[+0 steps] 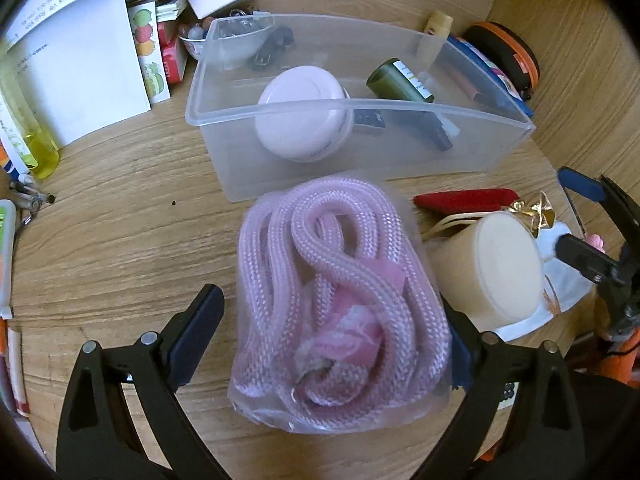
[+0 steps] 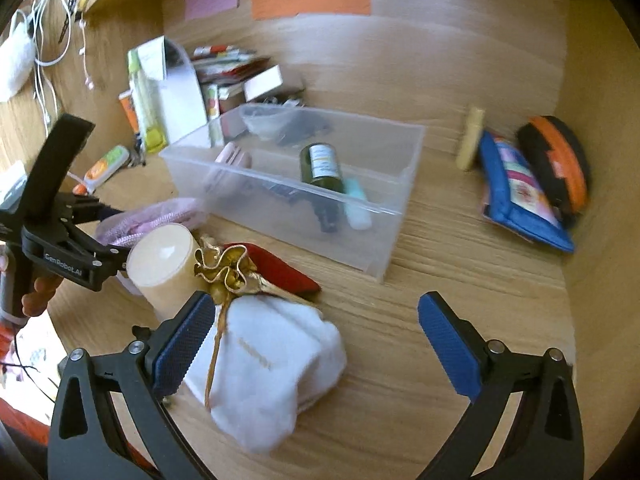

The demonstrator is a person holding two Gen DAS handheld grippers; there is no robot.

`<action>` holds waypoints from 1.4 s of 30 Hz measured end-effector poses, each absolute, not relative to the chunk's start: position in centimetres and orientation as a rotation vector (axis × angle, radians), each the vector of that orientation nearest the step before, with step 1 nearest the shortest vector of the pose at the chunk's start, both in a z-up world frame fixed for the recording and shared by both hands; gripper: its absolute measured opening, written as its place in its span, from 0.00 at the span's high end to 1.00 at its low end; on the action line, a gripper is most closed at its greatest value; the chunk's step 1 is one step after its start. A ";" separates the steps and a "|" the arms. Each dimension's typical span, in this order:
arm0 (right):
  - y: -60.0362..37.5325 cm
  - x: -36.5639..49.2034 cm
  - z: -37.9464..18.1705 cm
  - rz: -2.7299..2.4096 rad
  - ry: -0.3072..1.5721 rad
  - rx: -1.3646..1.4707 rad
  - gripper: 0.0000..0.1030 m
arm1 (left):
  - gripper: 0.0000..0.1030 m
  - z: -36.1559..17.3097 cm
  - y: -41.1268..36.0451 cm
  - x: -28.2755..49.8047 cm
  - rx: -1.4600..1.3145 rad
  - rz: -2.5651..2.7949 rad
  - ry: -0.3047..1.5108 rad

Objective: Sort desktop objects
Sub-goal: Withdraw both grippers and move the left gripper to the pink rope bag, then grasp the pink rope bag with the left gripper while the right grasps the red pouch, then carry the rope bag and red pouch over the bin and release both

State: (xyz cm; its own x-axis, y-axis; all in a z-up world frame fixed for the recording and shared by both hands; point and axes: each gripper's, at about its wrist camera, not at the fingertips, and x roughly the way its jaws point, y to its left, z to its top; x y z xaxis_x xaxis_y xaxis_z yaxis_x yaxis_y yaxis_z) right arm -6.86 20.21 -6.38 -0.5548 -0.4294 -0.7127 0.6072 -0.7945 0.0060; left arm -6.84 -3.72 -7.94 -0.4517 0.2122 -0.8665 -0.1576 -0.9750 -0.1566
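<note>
Straddling the bagged pink rope [image 1: 340, 304] just before the clear bin [image 1: 280, 108], the left tongs [image 1: 332, 340] gape unclenched, right tongs [image 2: 316, 348] likewise released; slippery plastic could slide free.

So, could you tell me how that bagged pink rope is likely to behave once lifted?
The bagged pink rope will probably sag, since its coils lie loose. Its glossy plastic may slip between the left gripper fingers. It looks light for its bulk.
</note>
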 end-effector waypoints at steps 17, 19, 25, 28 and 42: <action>15.4 -11.2 -9.1 -2.049 0.366 1.136 0.45 | 0.06 -8.7 -4.4 -8.6 -1.460 2.513 -0.143; 15.2 -12.1 -9.6 -2.015 0.311 1.180 0.62 | 0.09 -8.6 -4.4 -8.5 -1.447 2.515 -0.151; 15.3 -12.3 -9.5 -2.006 0.269 1.183 0.88 | 0.28 -8.3 -4.0 -8.1 -1.413 2.516 -0.163; 15.9 -11.6 -8.5 -2.035 0.266 1.132 0.89 | 0.33 -8.3 -4.0 -8.0 -1.406 2.528 -0.181; 18.4 -9.8 -3.2 -2.125 0.202 0.953 0.89 | 0.45 -6.5 -5.1 -6.3 -1.322 2.636 -0.249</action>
State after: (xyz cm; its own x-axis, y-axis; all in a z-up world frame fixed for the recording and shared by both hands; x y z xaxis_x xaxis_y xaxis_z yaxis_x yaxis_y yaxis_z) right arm -9.79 18.36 -3.22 -0.4123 -0.5951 -0.6898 0.7144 -0.6810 0.1605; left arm -6.30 -5.08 -6.46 -0.5878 0.2359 -0.7738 -0.0867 -0.9694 -0.2297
